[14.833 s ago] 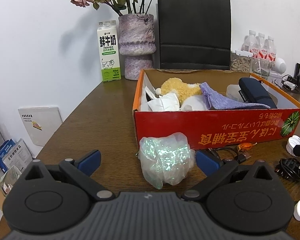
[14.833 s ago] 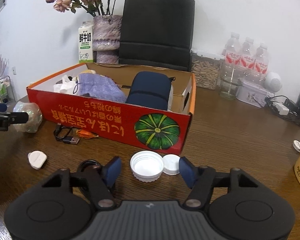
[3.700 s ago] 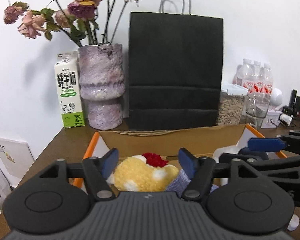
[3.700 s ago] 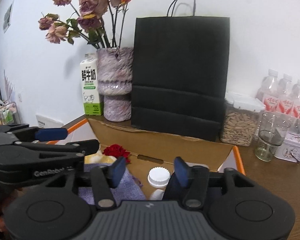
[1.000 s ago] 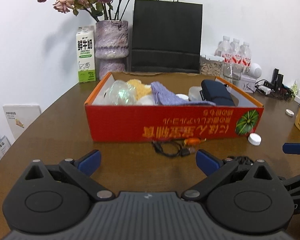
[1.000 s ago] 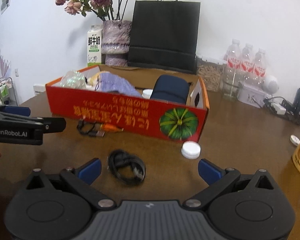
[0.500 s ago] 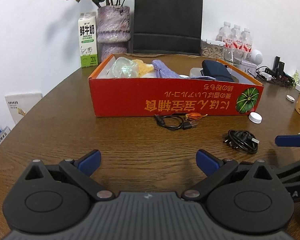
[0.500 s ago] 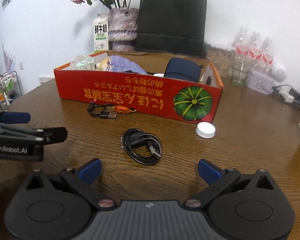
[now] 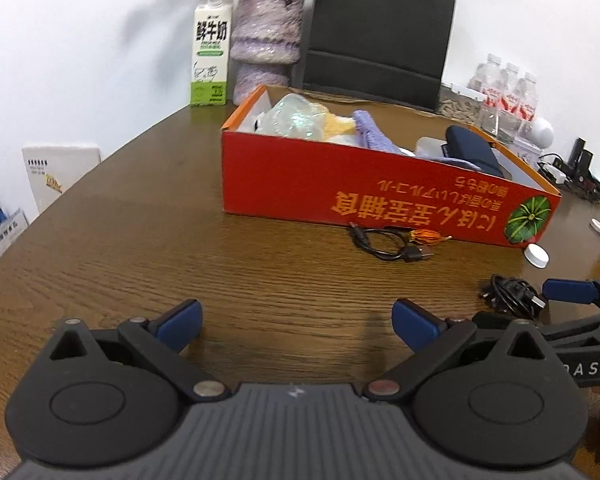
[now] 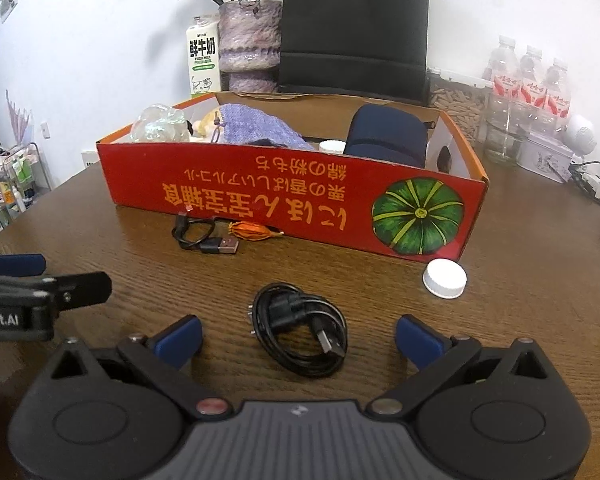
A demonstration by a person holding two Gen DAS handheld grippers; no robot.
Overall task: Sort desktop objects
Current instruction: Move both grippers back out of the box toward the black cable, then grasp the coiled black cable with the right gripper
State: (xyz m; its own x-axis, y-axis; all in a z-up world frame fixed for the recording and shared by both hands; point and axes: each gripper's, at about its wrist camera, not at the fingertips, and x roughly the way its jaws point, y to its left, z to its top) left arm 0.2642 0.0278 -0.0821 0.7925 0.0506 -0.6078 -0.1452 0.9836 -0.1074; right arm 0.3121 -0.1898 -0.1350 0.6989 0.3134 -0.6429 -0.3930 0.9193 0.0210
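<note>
Now, coiled cable (image 10: 300,334) between open hand-held gripper (image 10: 298,338)

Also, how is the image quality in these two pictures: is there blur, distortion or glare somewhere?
Left wrist view: strong fisheye bending, the red box looks slanted, dark corners, slight softness overall, and the left tool casts a soft shadow on the table. Right wrist view: sharper, the coiled black cable is clear, the wood shows faint sheen, edges curve.

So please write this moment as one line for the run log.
left hand-held gripper: open, empty | right hand-held gripper: open, over coiled black cable | red box: partly filled | white cap: on table
</note>
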